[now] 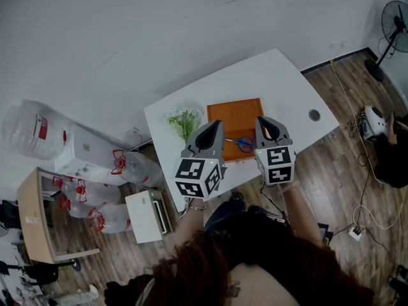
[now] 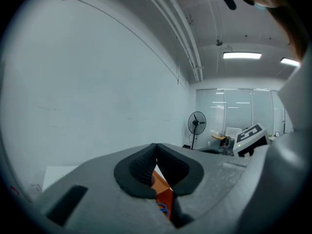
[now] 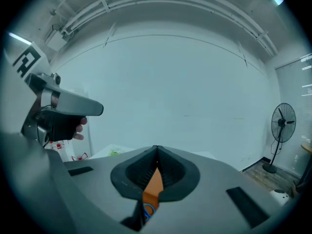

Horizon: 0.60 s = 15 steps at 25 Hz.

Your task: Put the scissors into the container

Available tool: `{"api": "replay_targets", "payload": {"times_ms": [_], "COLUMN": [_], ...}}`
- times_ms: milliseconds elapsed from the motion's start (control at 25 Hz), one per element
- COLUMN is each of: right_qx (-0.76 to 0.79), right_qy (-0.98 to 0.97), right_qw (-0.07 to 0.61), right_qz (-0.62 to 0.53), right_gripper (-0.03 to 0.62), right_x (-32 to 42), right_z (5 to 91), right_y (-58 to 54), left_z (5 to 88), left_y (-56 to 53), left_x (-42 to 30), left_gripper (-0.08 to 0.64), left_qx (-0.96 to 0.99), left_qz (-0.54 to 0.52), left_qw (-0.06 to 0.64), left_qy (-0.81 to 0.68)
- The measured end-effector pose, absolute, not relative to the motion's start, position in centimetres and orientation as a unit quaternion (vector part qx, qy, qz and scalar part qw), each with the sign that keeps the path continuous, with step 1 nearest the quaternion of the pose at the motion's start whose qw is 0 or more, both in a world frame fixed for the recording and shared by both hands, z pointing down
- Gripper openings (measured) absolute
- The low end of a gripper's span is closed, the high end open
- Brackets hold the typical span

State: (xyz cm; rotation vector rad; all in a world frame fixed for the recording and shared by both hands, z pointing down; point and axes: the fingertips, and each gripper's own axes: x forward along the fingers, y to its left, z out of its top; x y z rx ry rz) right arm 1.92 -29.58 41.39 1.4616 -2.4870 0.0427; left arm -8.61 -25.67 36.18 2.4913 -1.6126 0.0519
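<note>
An orange tray-like container [image 1: 234,115] lies on the white table [image 1: 280,81]. Scissors [image 1: 243,143] with blue handles lie inside it, near its front edge. My left gripper [image 1: 213,125] hovers over the container's left front corner and my right gripper [image 1: 263,121] over its right front corner, with the scissors between them. Both grippers are shut with nothing in them. In the left gripper view the tips [image 2: 156,145] meet, and the container [image 2: 165,194] shows below them. In the right gripper view the tips [image 3: 156,149] also touch above the container [image 3: 155,183] and a blue handle [image 3: 147,210].
A small green plant [image 1: 183,121] stands left of the container. A cable hole [image 1: 314,115] sits at the table's right end. Water bottles [image 1: 121,166] and a white cabinet [image 1: 148,217] are on the floor to the left. A fan [image 1: 395,24] stands at far right.
</note>
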Motion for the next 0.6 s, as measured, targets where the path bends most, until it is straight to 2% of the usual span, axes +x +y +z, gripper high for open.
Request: {"api": "replay_targets", "payload": {"times_ms": [600], "right_qx": [0.502], "right_qy": [-0.861], "right_qw": [0.080], "right_qz": [-0.016], "right_gripper": [-0.003], "right_x": [2.2], "right_z": [38.3], "right_y": [-28.3], "left_z": [35.2], "left_y": [-25.5], "left_x": [-8.2], "left_gripper": [0.014], "left_qx": [0.835], "left_qz": [0.010], "left_qw": [0.038], "left_qy": [-0.550]}}
